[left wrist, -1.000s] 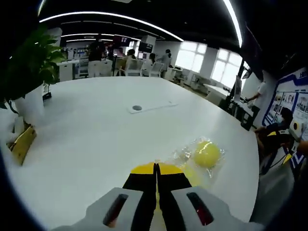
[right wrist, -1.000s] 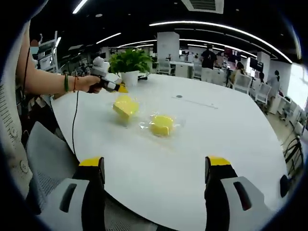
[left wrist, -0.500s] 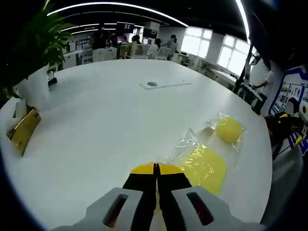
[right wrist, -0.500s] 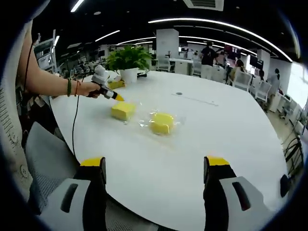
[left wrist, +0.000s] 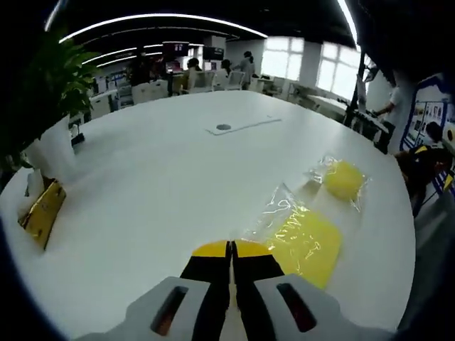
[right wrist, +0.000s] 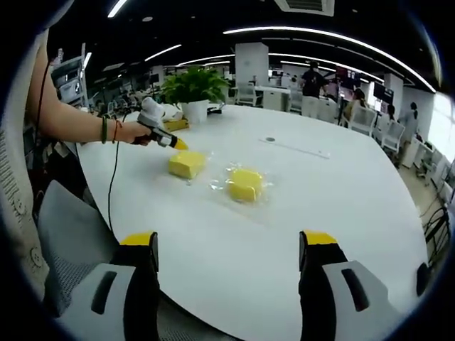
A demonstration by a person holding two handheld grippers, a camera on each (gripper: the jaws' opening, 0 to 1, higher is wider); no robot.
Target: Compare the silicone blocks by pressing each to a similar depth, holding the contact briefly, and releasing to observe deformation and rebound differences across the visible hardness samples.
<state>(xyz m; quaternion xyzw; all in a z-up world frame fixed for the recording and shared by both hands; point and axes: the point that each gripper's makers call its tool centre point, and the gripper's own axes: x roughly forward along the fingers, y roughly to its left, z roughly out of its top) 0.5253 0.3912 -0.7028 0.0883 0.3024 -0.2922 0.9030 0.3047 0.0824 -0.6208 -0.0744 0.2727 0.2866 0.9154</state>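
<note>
Left gripper (left wrist: 231, 249): yellow-tipped jaws pressed together, nothing between them, hovering over the white table (left wrist: 156, 177) just beside the near yellow block (left wrist: 306, 241), which lies in clear plastic wrap. Contact with the block: cannot tell. In the right gripper view, the left gripper (right wrist: 170, 141) sits in the person's hand (right wrist: 135, 131), tip just at the near block's (right wrist: 187, 163) edge. Far block (left wrist: 343, 179), also wrapped, lies near the first one, apart from it. Right gripper (right wrist: 227, 245): jaws spread wide, holding nothing, well back from both blocks at the table edge. Potted plant (right wrist: 193, 89) stands behind the blocks, a small yellow box (left wrist: 43, 213) near its pot.
</note>
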